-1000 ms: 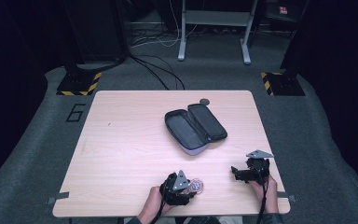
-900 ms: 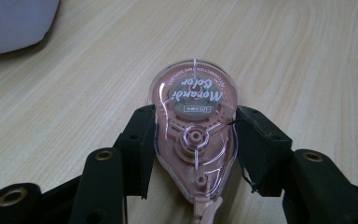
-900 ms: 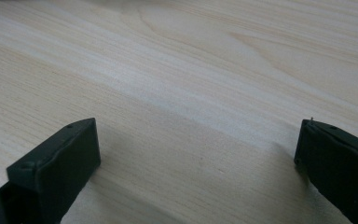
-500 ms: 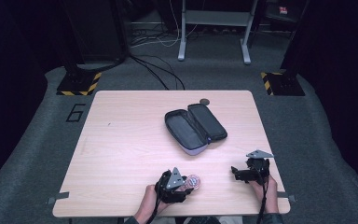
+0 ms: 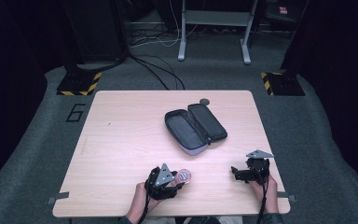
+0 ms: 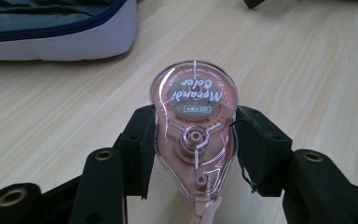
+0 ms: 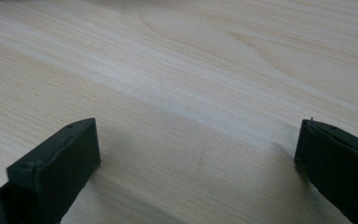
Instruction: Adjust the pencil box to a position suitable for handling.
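On the wooden table (image 5: 121, 140), we hold pink tape.

Our left tool (image 6: 193, 140) squeezes the tape roller (image 6: 194, 135) so it can go in the open case (image 5: 195, 127); our right tool (image 7: 196, 158) waits wide open, holding nothing.

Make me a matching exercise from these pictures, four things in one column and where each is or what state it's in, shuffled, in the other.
Things:
1. correction tape
2. pencil case
3. right gripper
4. left gripper

States:
A. lying unzipped and open mid-table
B. open, nothing between its fingers
C. pink and clear, clamped from both sides
D. shut on a dispenser near the table's front edge

Pairs: 1-C, 2-A, 3-B, 4-D
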Demonstrator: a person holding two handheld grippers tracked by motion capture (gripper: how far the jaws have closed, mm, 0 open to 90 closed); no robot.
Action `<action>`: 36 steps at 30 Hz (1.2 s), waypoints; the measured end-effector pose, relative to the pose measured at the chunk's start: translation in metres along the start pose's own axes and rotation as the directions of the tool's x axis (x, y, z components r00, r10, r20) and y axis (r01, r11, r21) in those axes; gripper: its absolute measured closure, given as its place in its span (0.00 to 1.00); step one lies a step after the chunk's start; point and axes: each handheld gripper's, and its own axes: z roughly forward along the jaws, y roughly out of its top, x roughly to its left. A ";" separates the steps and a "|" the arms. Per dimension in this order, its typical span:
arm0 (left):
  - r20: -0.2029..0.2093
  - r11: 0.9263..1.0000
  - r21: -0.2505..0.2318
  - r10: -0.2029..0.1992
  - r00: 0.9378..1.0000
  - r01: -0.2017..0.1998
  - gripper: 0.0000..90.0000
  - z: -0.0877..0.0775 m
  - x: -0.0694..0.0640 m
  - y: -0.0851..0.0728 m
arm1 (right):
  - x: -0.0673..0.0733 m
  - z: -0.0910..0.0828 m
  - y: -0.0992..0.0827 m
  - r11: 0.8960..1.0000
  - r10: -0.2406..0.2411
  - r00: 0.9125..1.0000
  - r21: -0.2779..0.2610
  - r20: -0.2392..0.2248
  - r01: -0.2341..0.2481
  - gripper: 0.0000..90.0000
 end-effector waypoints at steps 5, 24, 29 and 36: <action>-0.032 1.000 -0.007 -0.020 0.999 0.020 0.56 -0.010 0.009 -0.005 | 0.000 0.000 0.000 1.000 0.000 1.000 0.000 0.000 0.000 0.00; -0.175 0.993 -0.038 -0.112 0.978 0.107 0.56 -0.047 0.047 -0.031 | 0.000 0.000 0.000 1.000 -0.005 1.000 0.002 -0.001 0.005 0.00; -0.205 0.992 -0.039 -0.126 0.971 0.120 0.56 -0.054 0.056 -0.038 | 0.000 0.000 0.000 1.000 -0.005 1.000 0.003 0.000 0.005 0.00; -0.265 0.986 -0.040 -0.168 0.950 0.163 0.56 -0.064 0.075 -0.049 | 0.000 0.000 0.000 1.000 -0.006 1.000 0.003 0.000 0.006 0.00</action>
